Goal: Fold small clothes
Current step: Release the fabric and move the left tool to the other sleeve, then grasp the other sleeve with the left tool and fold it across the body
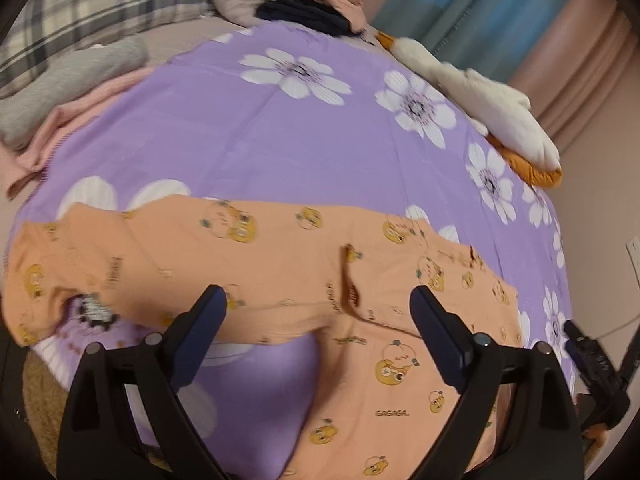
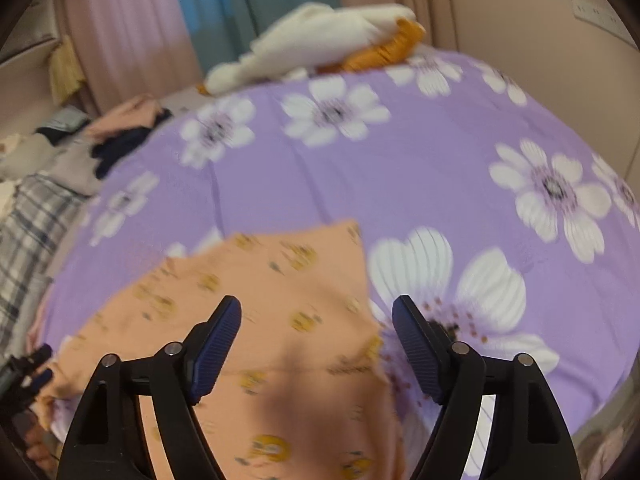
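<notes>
Hovering both tongs wide open, gripping nothing: left gripper [image 1: 318,306] over the orange garment's [image 1: 280,256] middle, long axis running left-right across the purple floral sheet [image 1: 224,120]; right gripper [image 2: 316,316] straddling its right edge. Counting one garment spread, two grippers, one plush duck [image 1: 492,108].

Left tool [image 1: 318,304] gapes empty above orange garment [image 1: 280,264] on purple sheet [image 1: 240,128].
</notes>
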A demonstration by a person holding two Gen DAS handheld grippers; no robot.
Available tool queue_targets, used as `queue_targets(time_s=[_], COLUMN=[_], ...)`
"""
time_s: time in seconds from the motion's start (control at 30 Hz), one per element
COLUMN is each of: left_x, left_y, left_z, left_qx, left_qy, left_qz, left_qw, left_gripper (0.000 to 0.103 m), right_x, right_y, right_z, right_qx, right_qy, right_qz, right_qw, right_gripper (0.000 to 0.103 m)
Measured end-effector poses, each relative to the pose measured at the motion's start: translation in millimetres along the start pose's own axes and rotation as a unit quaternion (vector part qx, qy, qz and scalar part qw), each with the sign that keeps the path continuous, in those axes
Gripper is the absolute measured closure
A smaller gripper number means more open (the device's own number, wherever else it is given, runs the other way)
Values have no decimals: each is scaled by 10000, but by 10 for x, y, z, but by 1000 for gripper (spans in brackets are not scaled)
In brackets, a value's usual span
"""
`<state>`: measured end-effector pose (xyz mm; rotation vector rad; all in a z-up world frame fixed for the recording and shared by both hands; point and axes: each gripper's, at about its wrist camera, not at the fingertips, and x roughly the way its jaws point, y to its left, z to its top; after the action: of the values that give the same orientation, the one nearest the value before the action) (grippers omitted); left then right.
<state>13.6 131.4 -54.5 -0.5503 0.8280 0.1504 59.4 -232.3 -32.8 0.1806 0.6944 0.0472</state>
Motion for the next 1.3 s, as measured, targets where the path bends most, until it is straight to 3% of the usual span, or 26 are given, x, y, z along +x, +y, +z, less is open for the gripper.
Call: queue_targets(time_s=[0.13,0.23,0.5,0.63,0.83,0.97,1.03,1.13,1.3], left_x=[-159,-251,-468,-434,-333,-229,-191,-98,-169], left_y=[269,579,1185,1404,1567,1666,1709,1770,1617], left_z=[39,56,69,47,3,34,63,112,159], left_qx=[-250,-698,-1786,-2224,-2479,-2571,-2630,-2793,-2782], left_qy=[-275,-344,-583,-435,-325,-309,-371,-326,-524], left_qz=[521,707,974,970,917,873,647,311,356], left_qw=[9979,9945,9774,9691,9639,9619,9619,9591,9584], left_gripper=[1,1,2,6,28,50,60,89,94], right_x=[-149,-136,36,45,78,116,133,159,185], right_y=[155,222,307,323,320,321,312,300,278], right_z=[11,-111,-231,-280,-305,-332,-338,-345,-358], right_qx=[24,54,-60,-81,-101,-116,-95,-67,-67], right_qy=[-254,-178,134,205,264,334,359,396,433], right_qz=[389,624,485,444,347,310,310,309,286], right_qw=[9989,9979,9987,9988,9990,9989,9988,9987,9986], right_gripper=[22,16,16,16,16,16,16,16,16])
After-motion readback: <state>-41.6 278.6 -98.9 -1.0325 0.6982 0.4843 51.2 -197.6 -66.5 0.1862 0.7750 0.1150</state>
